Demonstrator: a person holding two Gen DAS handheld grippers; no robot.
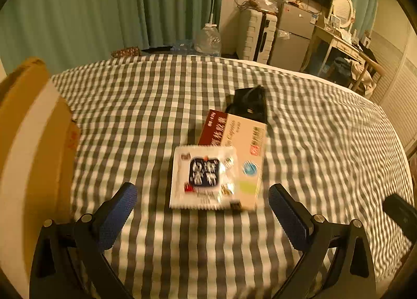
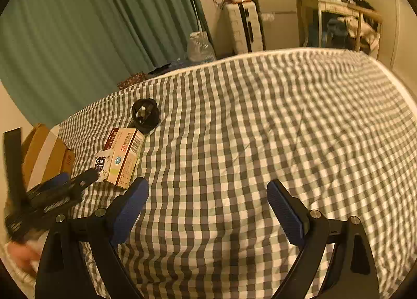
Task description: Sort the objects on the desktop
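We hold our left black gripper with blue ribbed pads (image 1: 202,200) tilted downward, jaws spread wide. Our right black, blue-padded gripper (image 2: 207,196) matches it, empty.

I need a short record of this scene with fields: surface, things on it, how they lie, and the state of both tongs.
surface: checked cloth
things: white packet, medicine box, black round item, cardboard box
layout: packet lies partly on medicine box; black item behind it
left tongs: open, empty, packet ahead
right tongs: open, empty
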